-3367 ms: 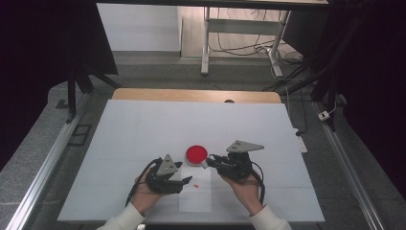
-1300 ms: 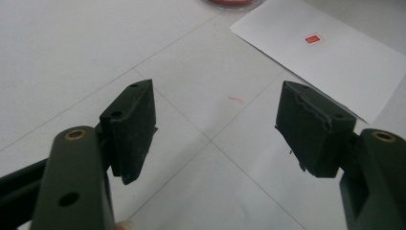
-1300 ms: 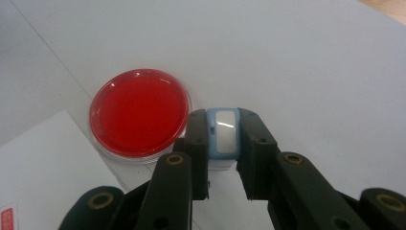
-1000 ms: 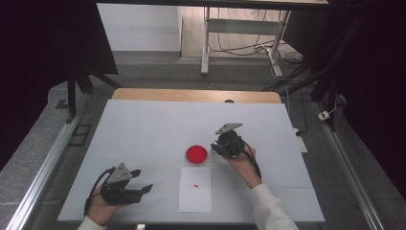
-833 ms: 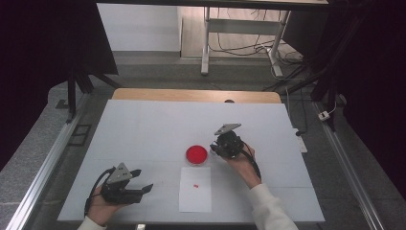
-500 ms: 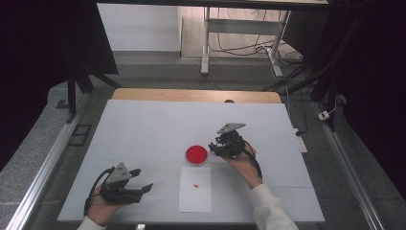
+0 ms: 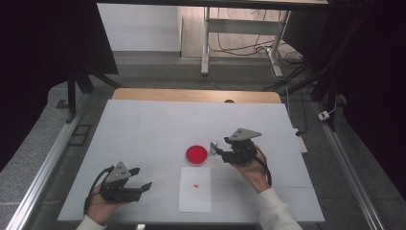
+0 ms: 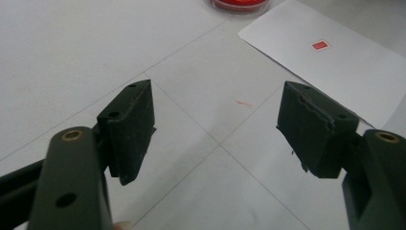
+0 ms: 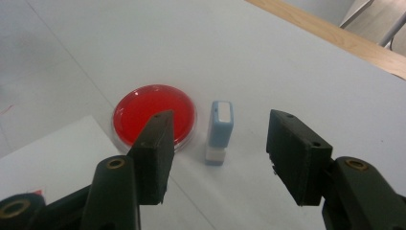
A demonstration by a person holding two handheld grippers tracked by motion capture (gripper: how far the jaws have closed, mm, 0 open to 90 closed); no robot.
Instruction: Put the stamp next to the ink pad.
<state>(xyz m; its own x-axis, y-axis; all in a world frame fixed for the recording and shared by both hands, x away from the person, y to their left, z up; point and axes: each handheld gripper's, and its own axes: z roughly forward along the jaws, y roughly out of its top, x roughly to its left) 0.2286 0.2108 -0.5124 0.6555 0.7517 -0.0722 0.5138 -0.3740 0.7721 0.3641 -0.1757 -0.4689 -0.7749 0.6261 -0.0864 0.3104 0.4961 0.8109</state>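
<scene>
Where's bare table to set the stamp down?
Bare: the far half of the table toward the wooden edge, and the strip between left gripper and paper. Crowded: red ink pad, stamp and right gripper cluster mid-table.

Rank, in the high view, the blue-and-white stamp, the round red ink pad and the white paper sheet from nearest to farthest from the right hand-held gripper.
1. Small blue-and-white stamp: right before the open right hand-held gripper.
2. Round red ink pad: beyond the stamp, toward the person's left.
3. White paper sheet with a small red mark: nearer the person, below the pad.
</scene>
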